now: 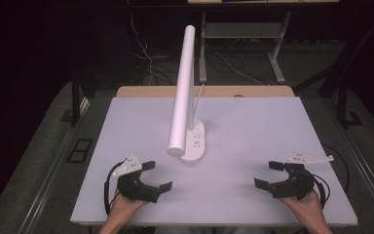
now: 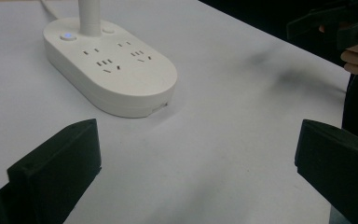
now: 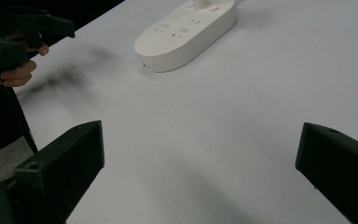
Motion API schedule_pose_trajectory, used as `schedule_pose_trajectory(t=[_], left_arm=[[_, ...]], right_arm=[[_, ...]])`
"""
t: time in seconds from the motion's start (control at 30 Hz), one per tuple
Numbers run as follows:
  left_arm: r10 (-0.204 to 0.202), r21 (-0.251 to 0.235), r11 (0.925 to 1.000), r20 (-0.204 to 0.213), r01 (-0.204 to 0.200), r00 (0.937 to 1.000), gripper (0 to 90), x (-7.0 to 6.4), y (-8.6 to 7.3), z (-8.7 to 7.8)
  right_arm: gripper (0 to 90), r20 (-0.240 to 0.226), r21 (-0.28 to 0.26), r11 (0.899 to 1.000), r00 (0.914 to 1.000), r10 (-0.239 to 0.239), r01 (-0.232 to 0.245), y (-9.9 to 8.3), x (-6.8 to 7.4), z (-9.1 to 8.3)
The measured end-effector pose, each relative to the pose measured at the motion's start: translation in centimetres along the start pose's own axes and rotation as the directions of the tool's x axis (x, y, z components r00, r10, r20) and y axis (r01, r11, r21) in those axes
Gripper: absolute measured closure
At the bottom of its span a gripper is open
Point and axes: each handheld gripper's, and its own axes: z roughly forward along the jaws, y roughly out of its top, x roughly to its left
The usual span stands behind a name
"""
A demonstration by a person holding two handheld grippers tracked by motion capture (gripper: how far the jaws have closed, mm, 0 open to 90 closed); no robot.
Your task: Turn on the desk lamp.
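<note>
A white desk lamp stands mid-table on an oval base with plug sockets on top. Its long tube head leans toward the near side. My left gripper rests near the front left of the table, open and empty, with its jaws wide apart and the lamp base ahead and to the left. My right gripper sits at the front right, also open and empty. Each gripper points inward toward the other.
A white mat covers the table, with a wooden strip along the far edge. A thin cord leaves the lamp base toward the back. Dark floor, cables and desk legs lie beyond. The other hand and gripper appear in the right gripper view and the left gripper view.
</note>
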Motion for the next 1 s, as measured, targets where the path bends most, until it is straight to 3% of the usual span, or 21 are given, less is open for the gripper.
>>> schedule_pose_trajectory(t=[1.0], left_arm=[[-0.008, 0.007, 0.9999, 0.004, 0.008, 1.0, 0.0, -0.04, -0.11, -0.06]], right_arm=[[0.9, -0.006, 0.049, 0.999, 0.9999, -0.01, 0.01, 0.13, 0.22, 0.14]])
